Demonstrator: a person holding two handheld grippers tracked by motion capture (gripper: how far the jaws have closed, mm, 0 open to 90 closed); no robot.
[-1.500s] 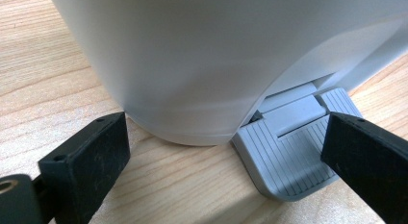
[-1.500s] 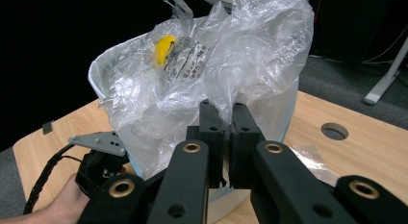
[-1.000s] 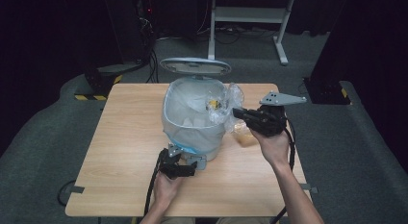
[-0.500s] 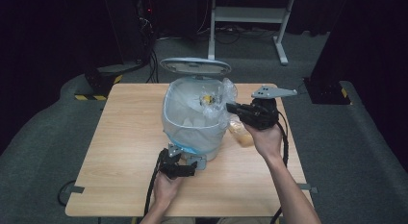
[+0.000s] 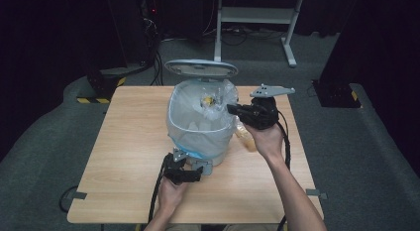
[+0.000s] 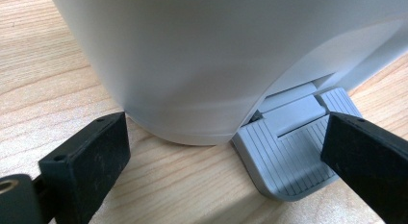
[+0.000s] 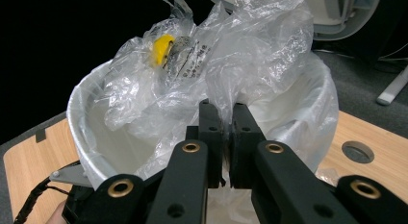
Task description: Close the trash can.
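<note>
A white pedal bin (image 5: pixel 198 127) with a clear liner stands mid-table, its grey lid (image 5: pixel 200 68) raised. My right gripper (image 7: pixel 228 113) is shut on a crumpled clear plastic bag (image 7: pixel 163 46) with something yellow inside. In the high view that bag (image 5: pixel 208 99) hangs over the bin's mouth, with the right gripper (image 5: pixel 232 108) at the rim's right side. My left gripper (image 6: pixel 223 132) stands open at the bin's foot, one jaw beside the base and the other over the grey pedal (image 6: pixel 284 156). The left gripper (image 5: pixel 181 171) is low on the table in front of the bin.
A small amber-coloured item (image 5: pixel 246 138) lies on the wooden table (image 5: pixel 124 142) just right of the bin, under my right hand. A round cable hole (image 7: pixel 357 152) is in the tabletop. A metal stand (image 5: pixel 257 23) and dark equipment stand on the floor behind.
My right gripper has carried the plastic bag leftward, from beside the bin to over its opening. The left gripper has stayed at the pedal.
</note>
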